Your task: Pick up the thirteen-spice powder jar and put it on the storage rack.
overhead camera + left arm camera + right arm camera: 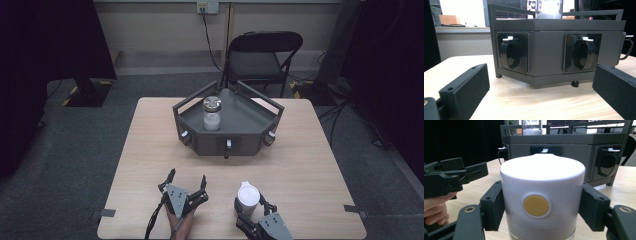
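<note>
Left gripper [188, 180]: lower centre of the high view, jaws spread wide, nothing between them.
Right gripper [541, 207]: clamped on a white bottle [542, 195] — yellow dot facing its camera.
Tray [250, 122]: dark, mid-frame, on the table [310, 170].
Jar [212, 113]: upright inside the tray — left of centre.

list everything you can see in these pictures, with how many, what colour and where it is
table: one, light wood, centre of the floor
tray stand: one, dark grey, railed, far half of the table
jar: one, clear glass with a metal lid and white contents, upright in the tray stand's left part
white container: one, white lid with a yellow dot, near edge of the table, between the right gripper's jaws
folding chair: one, black, beyond the table
wall socket: one, pale, back wall
left gripper: one, black, jaws open, near edge
right gripper: one, black, jaws against the white container's sides
</note>
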`<control>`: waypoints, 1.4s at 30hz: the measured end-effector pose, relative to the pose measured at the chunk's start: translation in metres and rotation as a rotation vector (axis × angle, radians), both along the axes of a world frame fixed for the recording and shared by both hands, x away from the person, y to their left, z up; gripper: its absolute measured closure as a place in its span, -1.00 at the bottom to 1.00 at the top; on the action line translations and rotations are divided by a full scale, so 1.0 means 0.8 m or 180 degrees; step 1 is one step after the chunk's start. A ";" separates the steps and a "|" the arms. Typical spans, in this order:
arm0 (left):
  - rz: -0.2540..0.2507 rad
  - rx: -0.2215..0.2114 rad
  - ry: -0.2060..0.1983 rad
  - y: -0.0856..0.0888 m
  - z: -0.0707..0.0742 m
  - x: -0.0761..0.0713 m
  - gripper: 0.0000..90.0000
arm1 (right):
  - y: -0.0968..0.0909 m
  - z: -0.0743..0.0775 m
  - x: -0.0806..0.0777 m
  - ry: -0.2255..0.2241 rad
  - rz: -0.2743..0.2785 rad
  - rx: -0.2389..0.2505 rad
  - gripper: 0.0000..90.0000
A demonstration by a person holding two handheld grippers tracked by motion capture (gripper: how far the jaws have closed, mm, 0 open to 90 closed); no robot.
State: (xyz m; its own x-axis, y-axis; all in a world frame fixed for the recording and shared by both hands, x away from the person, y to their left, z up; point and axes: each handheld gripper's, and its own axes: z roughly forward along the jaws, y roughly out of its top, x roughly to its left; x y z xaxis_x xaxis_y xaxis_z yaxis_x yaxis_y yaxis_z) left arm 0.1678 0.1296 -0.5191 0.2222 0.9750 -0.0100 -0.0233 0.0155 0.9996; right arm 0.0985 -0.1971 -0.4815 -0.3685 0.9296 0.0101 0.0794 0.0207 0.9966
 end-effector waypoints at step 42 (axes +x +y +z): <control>0.0009 -0.0004 0.0000 -0.001 0.000 0.000 -0.98 | -0.047 0.082 0.069 -0.0151 0.0395 -0.0092 -0.34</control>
